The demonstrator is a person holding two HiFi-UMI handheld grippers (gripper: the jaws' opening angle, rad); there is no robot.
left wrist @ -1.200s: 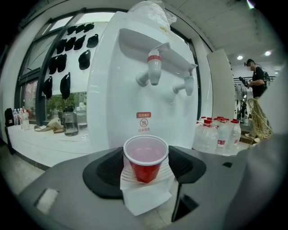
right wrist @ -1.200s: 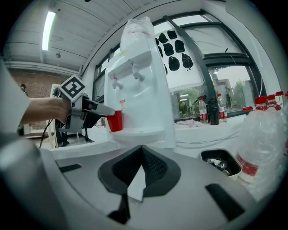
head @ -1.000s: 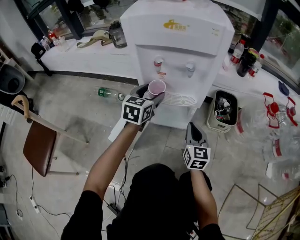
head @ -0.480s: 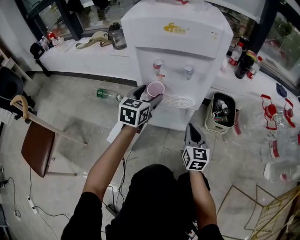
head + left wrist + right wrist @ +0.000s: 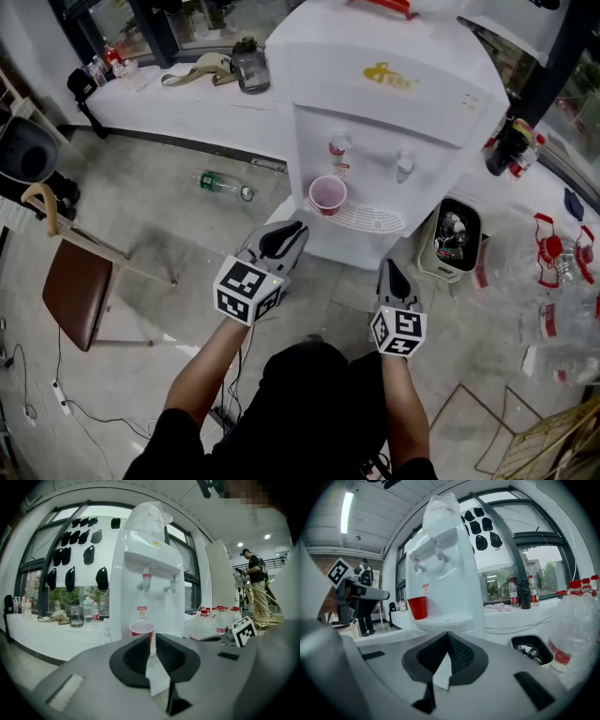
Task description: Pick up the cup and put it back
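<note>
Biggest thing here is the white water dispenser (image 5: 394, 103), standing on the floor. Its little grille drip tray (image 5: 375, 220) sticks out at the front under the 2 taps.

The left gripper (image 5: 295, 228) sits just short of that tray. Its jaws have just been closing and are down to a thin slit, with nothing between them. The right gripper (image 5: 388, 267) hangs lower and further off toward the right side of the tray, jaws pressed together and empty too.

The pink-red cup (image 5: 327, 195) stands upright on the left end of the tray, right under the red tap, mouth up. It's touching neither gripper.

What matters for any next move is where the cup lies from each gripper. From the left gripper the cup is dead ahead: in the left gripper view it lines up almost exactly with the slit between the jaws, a bit beyond the tips. From the right gripper it's well off to the left and further away. So the left one is clearly nearer.

The cup's long axis is vertical and the left jaws point roughly level at it, so they'd meet its side wall. My guess is the jaws would need to spread wide again before going straight forward. Or, if the cup is already back in place, this is basically done.
</note>
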